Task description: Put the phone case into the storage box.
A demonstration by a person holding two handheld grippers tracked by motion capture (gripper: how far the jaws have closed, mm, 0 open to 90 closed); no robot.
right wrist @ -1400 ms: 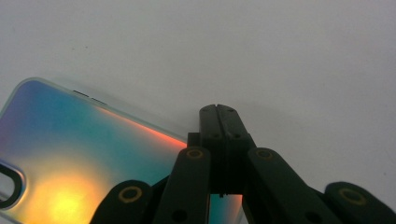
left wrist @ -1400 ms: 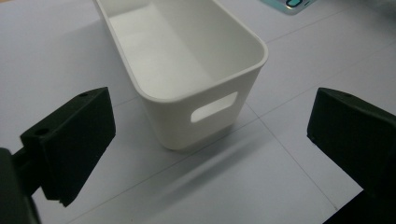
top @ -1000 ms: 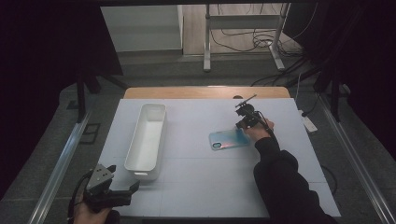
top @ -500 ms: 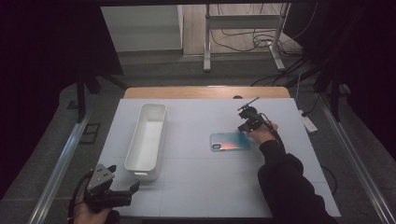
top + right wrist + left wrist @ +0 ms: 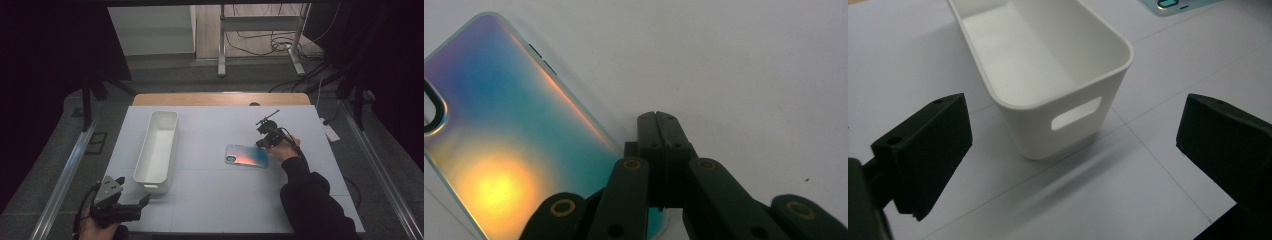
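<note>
White tabletop [image 5: 210, 200] stretches out under dim light, with cables and a stand on the floor beyond it. My right gripper [image 5: 267, 137] sits at the right-hand short end of the iridescent phone case [image 5: 246, 155], its jaws pressed together with nothing between them; in the right gripper view the closed tips [image 5: 659, 125] lie over that corner of the phone case [image 5: 509, 145], and I cannot tell whether they touch it. The case lies flat, long axis running left to right across the table, stretching away from the gripper toward the white bin [image 5: 157, 150], well apart from it. My left gripper [image 5: 117, 205] hangs wide open and empty near the bin's front end [image 5: 1058, 95]. My right hand is far nearer the case, so I judge any push goes leftward along its length.
</note>
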